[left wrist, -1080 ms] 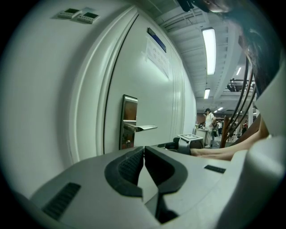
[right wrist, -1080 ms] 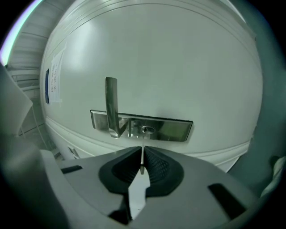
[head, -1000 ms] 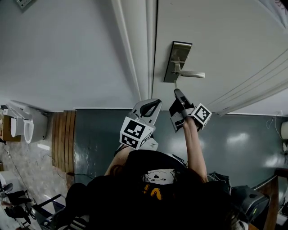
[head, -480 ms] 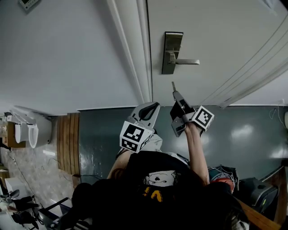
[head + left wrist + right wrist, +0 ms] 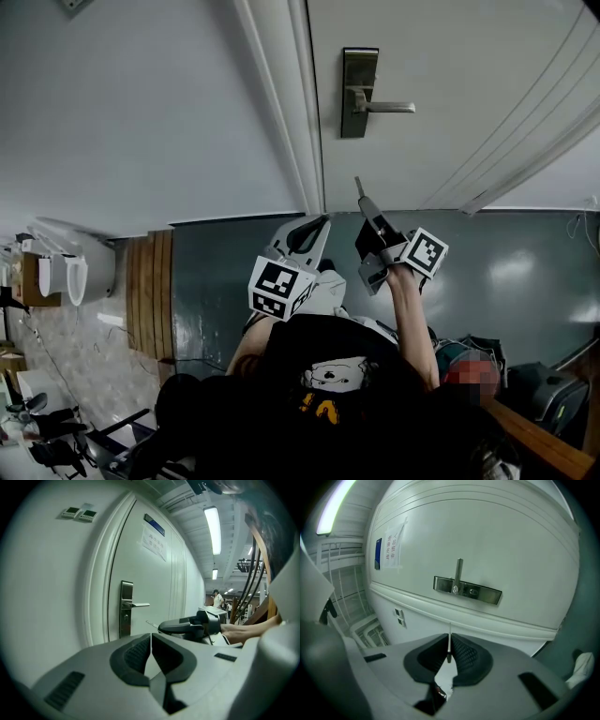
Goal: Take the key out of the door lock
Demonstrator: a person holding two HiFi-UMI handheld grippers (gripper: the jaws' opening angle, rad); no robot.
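The thin metal key (image 5: 359, 188) (image 5: 450, 630) is clamped between the pads of my right gripper (image 5: 367, 208) (image 5: 450, 645), its blade sticking out forward. It is out of the lock and well short of the steel lock plate (image 5: 357, 92) (image 5: 467, 589) with its lever handle (image 5: 386, 107) on the white door (image 5: 469, 84). My left gripper (image 5: 314, 226) (image 5: 150, 637) hangs beside and slightly behind the right one, jaws shut with nothing between them. The left gripper view shows the right gripper (image 5: 187, 626), the key tip (image 5: 151, 623) and the lock plate (image 5: 125, 609).
The white door frame (image 5: 286, 103) runs left of the door. Urinals (image 5: 58, 272) and a wooden floor strip (image 5: 150, 291) lie at the left. Bags (image 5: 525, 394) sit at lower right. A paper notice (image 5: 153, 541) is on the door and a person (image 5: 218, 598) stands far off.
The right gripper has drawn back from the lock plate with the key in it, and the key is now clear of the lock. The left gripper has also moved back from the door.
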